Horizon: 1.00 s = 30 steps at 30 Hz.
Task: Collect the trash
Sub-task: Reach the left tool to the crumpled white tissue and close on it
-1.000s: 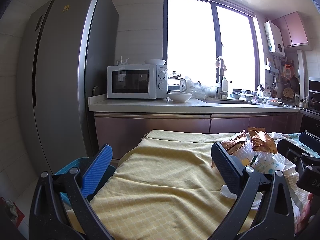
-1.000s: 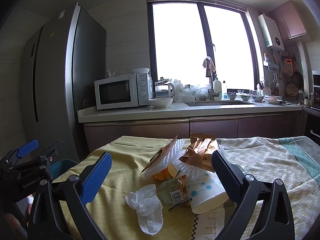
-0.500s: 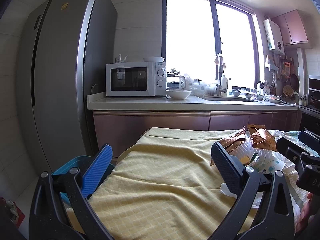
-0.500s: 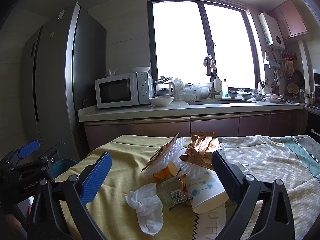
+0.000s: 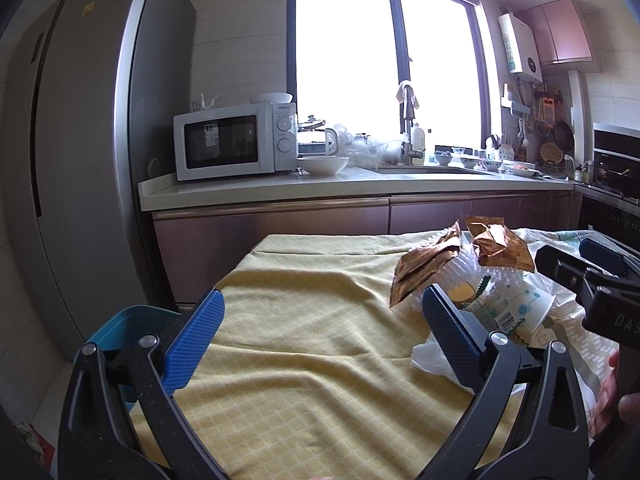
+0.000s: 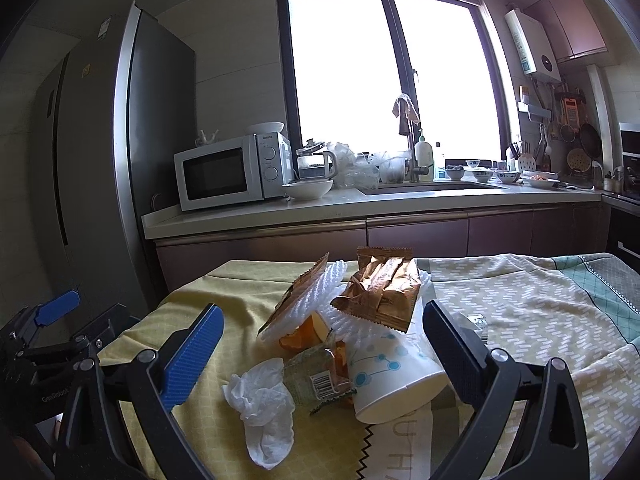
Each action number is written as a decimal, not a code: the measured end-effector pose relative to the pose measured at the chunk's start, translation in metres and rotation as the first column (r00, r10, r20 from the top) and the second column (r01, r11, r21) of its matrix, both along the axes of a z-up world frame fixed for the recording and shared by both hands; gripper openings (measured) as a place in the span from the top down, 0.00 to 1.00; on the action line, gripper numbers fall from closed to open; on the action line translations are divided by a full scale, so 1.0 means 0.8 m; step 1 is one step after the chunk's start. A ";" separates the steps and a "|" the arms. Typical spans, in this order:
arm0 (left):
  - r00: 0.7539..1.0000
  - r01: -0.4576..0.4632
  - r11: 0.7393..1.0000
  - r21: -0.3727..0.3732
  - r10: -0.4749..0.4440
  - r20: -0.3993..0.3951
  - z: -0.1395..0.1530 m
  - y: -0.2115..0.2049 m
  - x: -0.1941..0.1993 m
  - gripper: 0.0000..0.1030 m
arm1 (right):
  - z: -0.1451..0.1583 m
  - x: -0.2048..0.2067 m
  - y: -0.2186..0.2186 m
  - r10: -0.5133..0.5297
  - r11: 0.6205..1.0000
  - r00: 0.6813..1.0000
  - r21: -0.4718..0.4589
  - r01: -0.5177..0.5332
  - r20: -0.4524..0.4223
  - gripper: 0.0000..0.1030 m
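Trash pile [image 6: 344, 332] between right gripper [image 6: 320, 340] fingers (apart)

This is a home kitchen. Straight ahead of the grippers a counter [image 6: 360, 206] runs under a bright window [image 6: 384, 80], carrying a white microwave [image 6: 232, 170], a bowl [image 6: 307, 190], a kettle and a sink [image 6: 432, 189] with its tap (a cloth hangs on it). A tall steel fridge [image 6: 120, 152] stands to the left, and utensils hang on the wall to the far right.
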<state>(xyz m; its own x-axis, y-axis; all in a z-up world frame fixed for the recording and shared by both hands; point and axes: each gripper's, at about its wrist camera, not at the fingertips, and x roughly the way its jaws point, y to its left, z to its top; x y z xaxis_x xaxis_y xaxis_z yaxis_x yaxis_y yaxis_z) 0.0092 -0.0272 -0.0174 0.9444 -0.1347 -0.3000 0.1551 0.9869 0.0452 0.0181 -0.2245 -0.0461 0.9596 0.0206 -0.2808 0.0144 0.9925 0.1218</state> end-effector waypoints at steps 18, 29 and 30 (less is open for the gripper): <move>0.887 0.366 0.931 0.009 -0.346 -0.305 -0.073 -0.103 0.070 0.22 | -0.059 0.013 -0.064 0.089 0.969 0.967 0.246 -0.029 -0.237 0.24; 0.809 0.411 0.904 -0.115 -0.420 -0.412 -0.088 -0.106 0.095 0.74 | -0.076 0.035 -0.075 0.175 0.917 0.949 0.393 -0.060 -0.264 0.81; 0.808 0.411 0.903 -0.122 -0.423 -0.410 -0.088 -0.105 0.095 0.77 | -0.074 0.033 -0.076 0.176 0.917 0.949 0.395 -0.062 -0.260 0.85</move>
<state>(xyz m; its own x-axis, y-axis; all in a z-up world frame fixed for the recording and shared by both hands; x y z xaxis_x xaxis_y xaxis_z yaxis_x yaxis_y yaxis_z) 0.0850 -0.1111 -0.0875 0.5811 -0.5000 -0.6421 0.5500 0.8228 -0.1430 0.0442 -0.2849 -0.1054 0.8232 0.2883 -0.4891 -0.0099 0.8686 0.4954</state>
